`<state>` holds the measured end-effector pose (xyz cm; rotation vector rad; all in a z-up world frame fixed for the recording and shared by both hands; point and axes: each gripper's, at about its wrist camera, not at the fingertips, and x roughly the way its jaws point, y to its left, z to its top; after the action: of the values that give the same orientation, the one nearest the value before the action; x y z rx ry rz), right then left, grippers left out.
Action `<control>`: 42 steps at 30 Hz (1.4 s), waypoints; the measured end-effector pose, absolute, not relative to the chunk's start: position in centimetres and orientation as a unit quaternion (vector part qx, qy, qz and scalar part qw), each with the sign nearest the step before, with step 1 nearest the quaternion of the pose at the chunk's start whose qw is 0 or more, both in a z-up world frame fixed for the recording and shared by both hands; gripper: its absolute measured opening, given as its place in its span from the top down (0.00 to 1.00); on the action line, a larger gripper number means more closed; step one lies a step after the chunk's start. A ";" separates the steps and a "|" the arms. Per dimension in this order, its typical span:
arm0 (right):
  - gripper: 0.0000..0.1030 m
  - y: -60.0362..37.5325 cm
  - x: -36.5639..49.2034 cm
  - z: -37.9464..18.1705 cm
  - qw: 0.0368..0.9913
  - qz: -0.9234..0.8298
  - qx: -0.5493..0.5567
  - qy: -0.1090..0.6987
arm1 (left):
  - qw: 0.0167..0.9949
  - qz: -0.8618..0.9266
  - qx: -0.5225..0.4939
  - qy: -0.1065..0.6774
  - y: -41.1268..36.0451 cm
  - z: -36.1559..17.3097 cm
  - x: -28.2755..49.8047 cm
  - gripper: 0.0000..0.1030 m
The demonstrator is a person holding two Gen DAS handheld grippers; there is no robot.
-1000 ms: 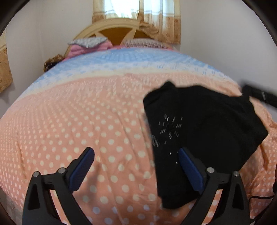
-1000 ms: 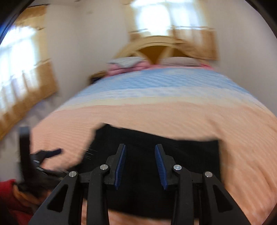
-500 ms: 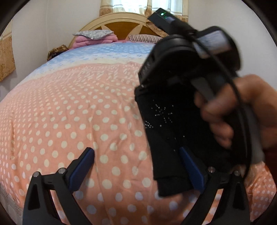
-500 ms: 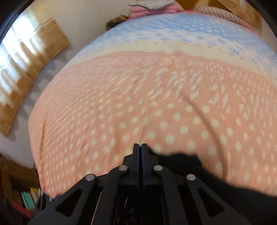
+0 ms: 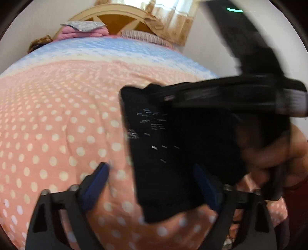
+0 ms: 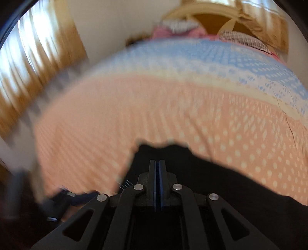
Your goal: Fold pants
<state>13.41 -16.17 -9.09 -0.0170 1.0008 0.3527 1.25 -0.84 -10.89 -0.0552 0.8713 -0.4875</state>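
Black pants (image 5: 173,153) with small sparkly studs lie folded on the peach polka-dot bedspread (image 5: 57,125). My left gripper (image 5: 154,184) is open, its blue pads either side of the pants' near left edge. The right gripper's body (image 5: 240,92) and the hand holding it hang over the pants' far side. In the right wrist view my right gripper (image 6: 158,163) is shut, with the pants (image 6: 231,182) spread below and around it; whether cloth is pinched between the pads does not show.
The bed has a cream and wood headboard (image 5: 115,17), pink and grey folded bedding (image 5: 84,28) and a striped pillow (image 5: 146,36) at its head. Curtains (image 6: 28,67) hang to the left. The left gripper (image 6: 63,196) shows blurred at the lower left of the right wrist view.
My right gripper closed from open and swung over the pants' far side. The pants went from a loose spread to a narrower folded shape. My left gripper stayed open at the near edge.
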 end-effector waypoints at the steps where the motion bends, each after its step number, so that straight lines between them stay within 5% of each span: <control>1: 0.98 -15.9 13.7 -10.0 0.863 0.162 -0.015 0.479 | 0.880 -0.234 -0.017 0.414 -0.9 -10.6 0.9 0.23; 4: 0.98 -16.8 14.7 -11.0 0.872 0.172 0.031 0.457 | 0.877 -0.239 -0.012 0.417 -0.4 -9.7 0.3 0.45; 6: 0.98 -18.0 15.0 -10.9 0.865 0.178 0.088 0.461 | 0.875 -0.239 -0.006 0.421 0.3 -9.1 0.1 0.46; 7: 0.98 -18.4 15.3 -10.7 0.863 0.184 0.106 0.459 | 0.878 -0.230 0.002 0.419 0.5 -8.7 0.1 0.44; 10: 0.98 -20.6 11.9 -8.1 0.876 0.205 0.165 0.405 | 0.893 -0.179 0.033 0.412 1.2 -7.8 0.0 0.16; 16: 0.97 -25.1 4.6 -5.0 0.921 0.118 0.150 0.341 | 0.913 -0.154 0.025 0.377 0.5 -5.0 2.7 0.15; 23: 0.97 -30.7 -3.7 -7.0 0.916 -0.040 0.158 0.368 | 0.909 -0.195 0.066 0.363 -6.6 -4.7 3.8 0.14; 36: 0.97 -34.1 -4.8 -9.1 0.898 -0.045 0.250 0.358 | 0.893 -0.182 0.096 0.401 -7.9 -6.6 2.7 0.05; 40: 0.97 -35.7 -7.3 -7.0 0.913 -0.053 0.273 0.298 | 0.902 -0.180 0.073 0.385 -6.1 -6.1 2.5 0.05; 42: 0.85 -37.5 -8.6 -6.4 0.916 -0.075 0.283 0.274 | 0.906 -0.179 0.052 0.380 -5.2 -5.9 2.7 0.04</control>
<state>-8.58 -37.49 -6.41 0.5827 0.5636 -0.1547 2.66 -5.18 -5.94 0.1076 0.7857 -0.3688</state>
